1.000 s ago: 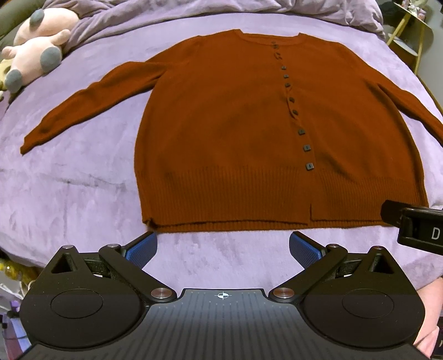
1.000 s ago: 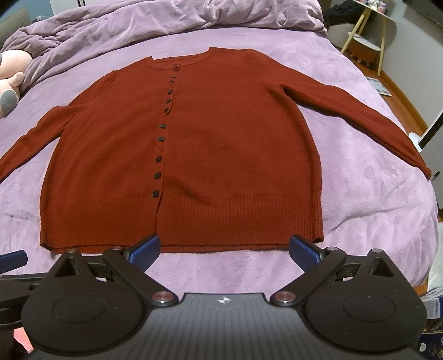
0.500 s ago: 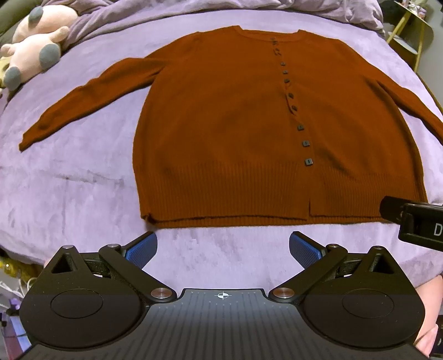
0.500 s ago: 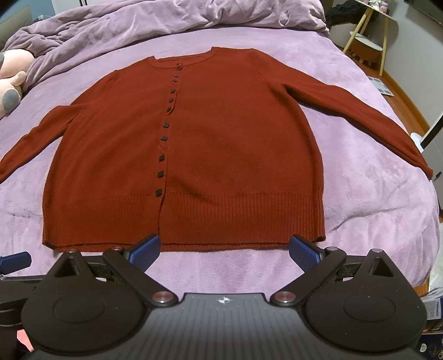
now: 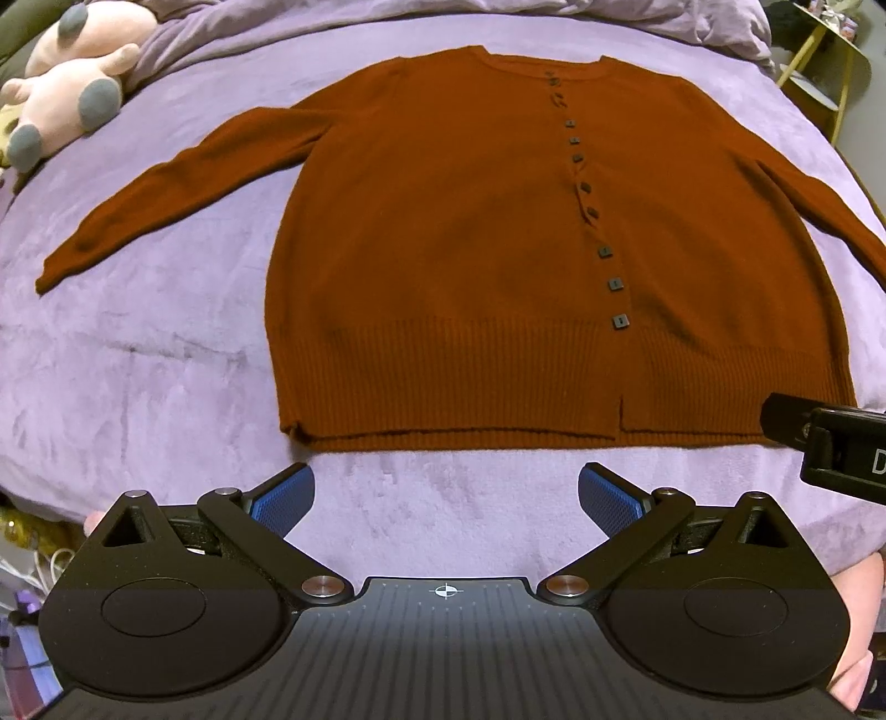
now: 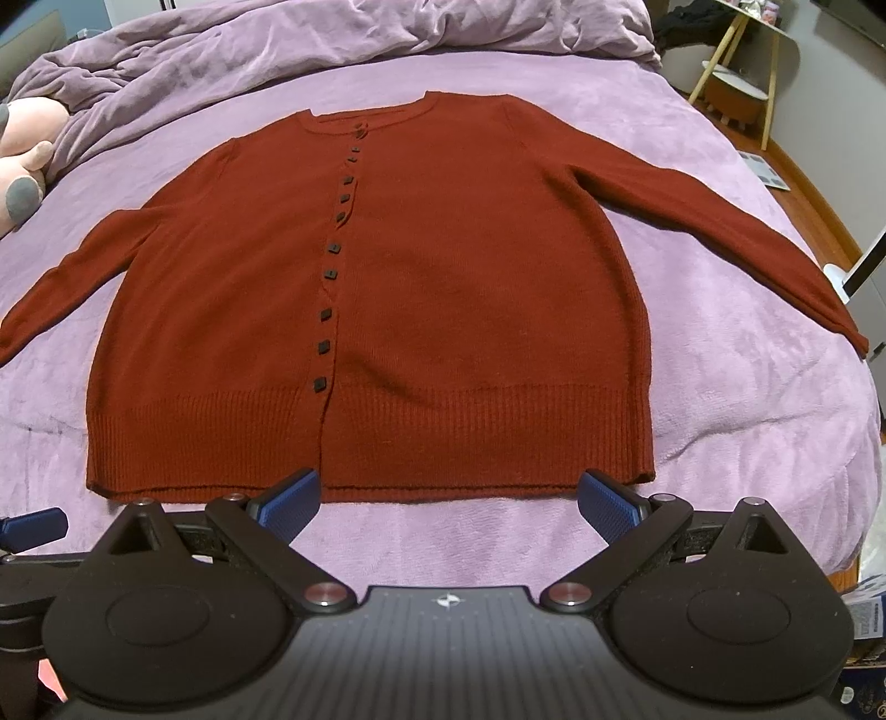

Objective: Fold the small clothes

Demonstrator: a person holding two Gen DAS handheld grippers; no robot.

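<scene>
A rust-red cardigan (image 5: 454,232) is laid flat, front up, in the middle of a purple bedspread (image 5: 144,354), with its ribbed hem on the near side and its neckline on the far side. It is buttoned by a line of small dark square buttons (image 6: 326,274) that runs from collar to hem. Both sleeves are spread outward: the left sleeve (image 5: 166,188) is stretched toward the left edge of the bed, and the right sleeve (image 6: 720,232) is angled toward the right edge.

The left gripper (image 5: 446,493) is held just short of the hem, above bare bedspread, with its blue pads (image 5: 282,495) set wide apart and nothing between them. The right gripper (image 6: 449,498) is held likewise near the hem, its jaws spread wide and nothing gripped.

A pink and grey plush toy (image 5: 66,88) is seen at the far left of the bed, and a rumpled purple duvet (image 6: 332,33) is bunched along the far side. A small side table (image 6: 742,72) with slanted pale legs is seen beyond the bed at far right.
</scene>
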